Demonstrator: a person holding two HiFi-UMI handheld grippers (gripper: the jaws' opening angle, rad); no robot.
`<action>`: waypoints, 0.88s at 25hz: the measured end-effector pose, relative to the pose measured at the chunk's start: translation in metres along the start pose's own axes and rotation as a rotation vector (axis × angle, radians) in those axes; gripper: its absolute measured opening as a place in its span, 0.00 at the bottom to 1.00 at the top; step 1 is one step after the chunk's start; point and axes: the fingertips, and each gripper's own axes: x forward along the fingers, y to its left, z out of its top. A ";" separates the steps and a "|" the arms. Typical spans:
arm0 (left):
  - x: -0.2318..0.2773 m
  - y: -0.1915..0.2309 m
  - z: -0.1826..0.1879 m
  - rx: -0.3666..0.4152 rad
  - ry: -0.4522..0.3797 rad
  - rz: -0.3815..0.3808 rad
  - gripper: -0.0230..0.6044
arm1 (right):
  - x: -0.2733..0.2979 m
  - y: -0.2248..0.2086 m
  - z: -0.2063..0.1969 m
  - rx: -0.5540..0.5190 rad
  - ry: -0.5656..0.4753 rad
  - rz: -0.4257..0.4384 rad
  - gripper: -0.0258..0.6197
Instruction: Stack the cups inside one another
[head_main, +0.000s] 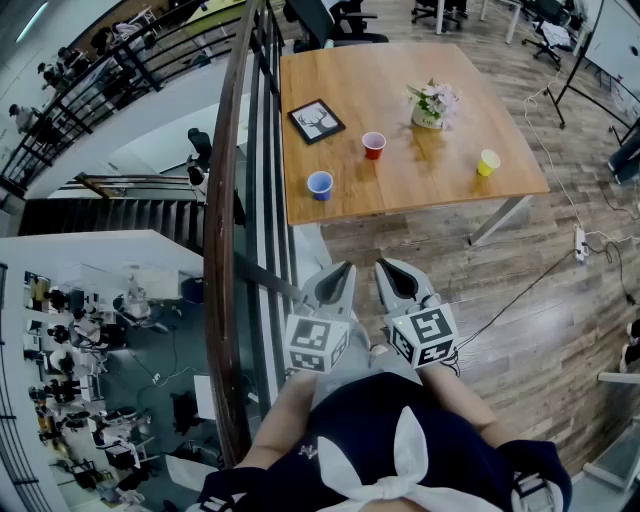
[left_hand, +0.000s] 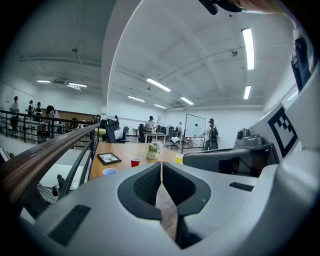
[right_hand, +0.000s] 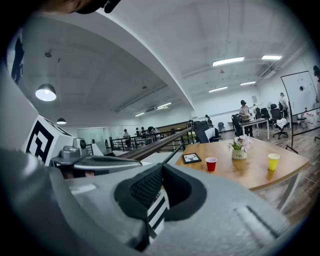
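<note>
Three cups stand apart on a wooden table (head_main: 460, 110): a blue cup (head_main: 320, 185) near the front left edge, a red cup (head_main: 373, 145) in the middle, a yellow cup (head_main: 487, 162) at the right. Both grippers hang close to the person's body, well short of the table. My left gripper (head_main: 341, 271) is shut with nothing between its jaws. Beside it, my right gripper (head_main: 389, 268) is shut and empty too. The left gripper view shows the red cup (left_hand: 135, 161), blue cup (left_hand: 109, 171) and yellow cup (left_hand: 179, 159); the right gripper view shows the red cup (right_hand: 211, 164) and yellow cup (right_hand: 273, 161).
A small flower pot (head_main: 431, 104) stands on the table behind the cups, and a dark picture frame (head_main: 316, 121) lies at the table's left. A curved handrail (head_main: 228, 200) over a stairwell runs along the left. Cables and a power strip (head_main: 580, 244) lie on the wood floor at the right.
</note>
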 end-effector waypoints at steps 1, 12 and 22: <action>0.000 -0.002 -0.001 0.000 0.001 0.000 0.08 | -0.002 0.000 -0.001 0.001 -0.001 0.002 0.04; 0.006 0.007 -0.009 -0.001 0.026 0.010 0.08 | 0.010 -0.003 -0.009 -0.019 -0.002 0.001 0.04; 0.030 0.042 -0.001 0.000 0.033 0.013 0.08 | 0.050 -0.008 0.001 -0.058 0.027 0.034 0.18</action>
